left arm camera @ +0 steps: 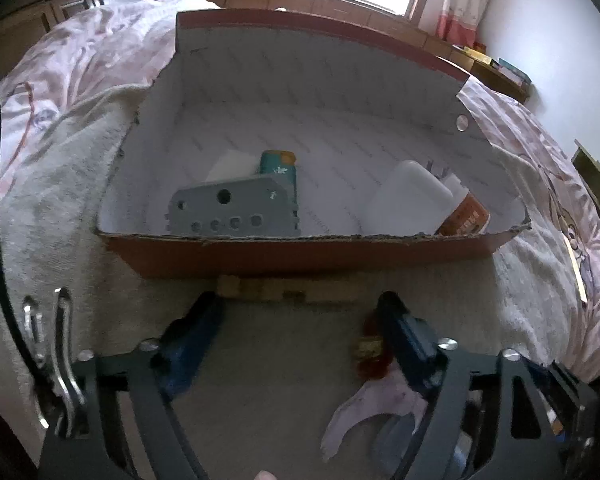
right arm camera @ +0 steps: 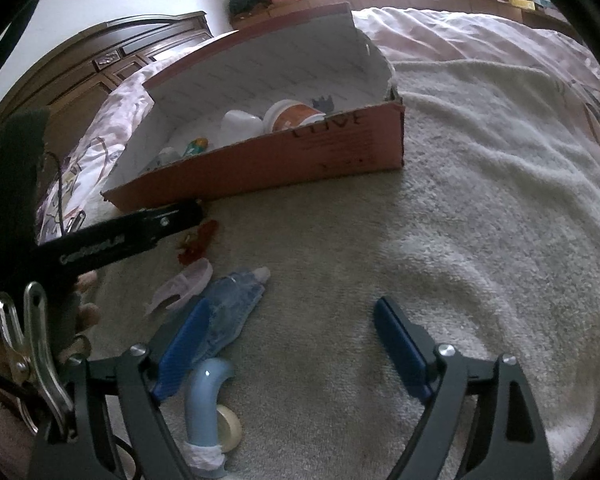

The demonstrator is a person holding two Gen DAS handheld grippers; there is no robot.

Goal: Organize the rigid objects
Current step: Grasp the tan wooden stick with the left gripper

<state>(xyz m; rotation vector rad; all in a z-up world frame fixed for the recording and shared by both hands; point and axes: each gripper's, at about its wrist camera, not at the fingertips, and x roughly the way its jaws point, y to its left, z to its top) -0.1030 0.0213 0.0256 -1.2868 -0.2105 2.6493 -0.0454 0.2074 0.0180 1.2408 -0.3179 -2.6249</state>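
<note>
A bedroom: a bed spread with a cream fleece blanket (right arm camera: 440, 208) over a pink quilt, dark wooden furniture at the upper left and a bright window along the top of both views. In the middle of the left wrist view sits an open red cardboard box (left arm camera: 300, 254) with a white lining.

Some sorting looks done already. Inside the box lie a grey perforated plastic plate (left arm camera: 236, 210) at centre left, a teal-and-orange tube (left arm camera: 278, 166) behind it, and a white bottle (left arm camera: 410, 200) beside an orange-labelled container (left arm camera: 466, 214) at the right.

Much appears left. Outside, on the blanket, a pale wooden stick (left arm camera: 288, 290) lies against the box's near wall, just ahead of the left gripper (left arm camera: 300, 320). A small red trinket (right arm camera: 196, 242), a lilac plastic scoop (right arm camera: 184, 286), a denim-patterned piece (right arm camera: 232, 308), a light-blue curved pipe (right arm camera: 206, 400) and a roll of clear tape (right arm camera: 230, 426) cluster at the lower left of the right wrist view.

The left gripper's fingers are spread wide and hold nothing; the red trinket sits against its right finger. The right gripper (right arm camera: 292, 344) is likewise spread and empty, its left finger lying beside the denim piece.
</note>
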